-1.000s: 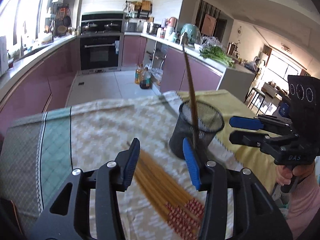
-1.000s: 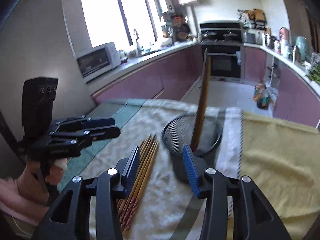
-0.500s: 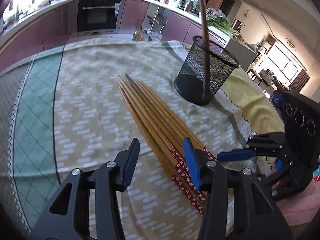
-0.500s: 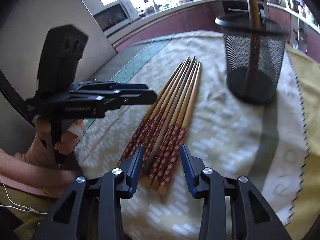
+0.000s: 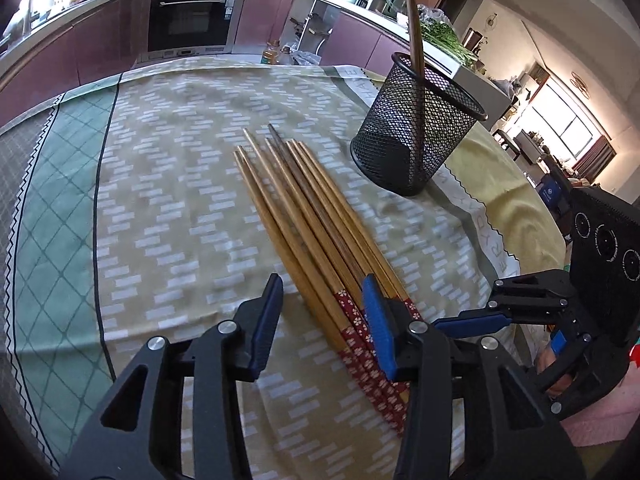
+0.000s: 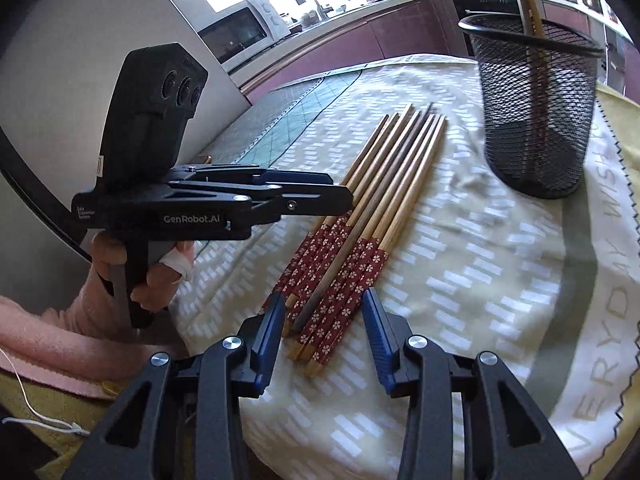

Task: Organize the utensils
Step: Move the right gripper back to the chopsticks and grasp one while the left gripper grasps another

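Several wooden chopsticks [image 5: 316, 216] with red flowered ends lie side by side on the patterned cloth, also in the right wrist view [image 6: 384, 184]. A black mesh cup [image 5: 416, 136] stands beyond them with one chopstick [image 5: 414, 32] leaning in it; it also shows in the right wrist view [image 6: 532, 116]. My left gripper [image 5: 320, 320] is open and empty just above the red ends. My right gripper [image 6: 324, 320] is open and empty at the red ends. Each gripper shows in the other's view, the right [image 5: 472, 322] and the left [image 6: 340, 190].
The patterned tablecloth [image 5: 168, 184] covers the table, with a green checked band [image 5: 48, 216] at left and a yellow cloth [image 5: 508, 200] at right. Kitchen cabinets and an oven [image 5: 192, 16] stand behind. A microwave [image 6: 236, 36] sits on the counter.
Both grippers have come down and back from the mesh cup to the red ends of the chopsticks. Both stayed open. The chopsticks and cup have not moved.
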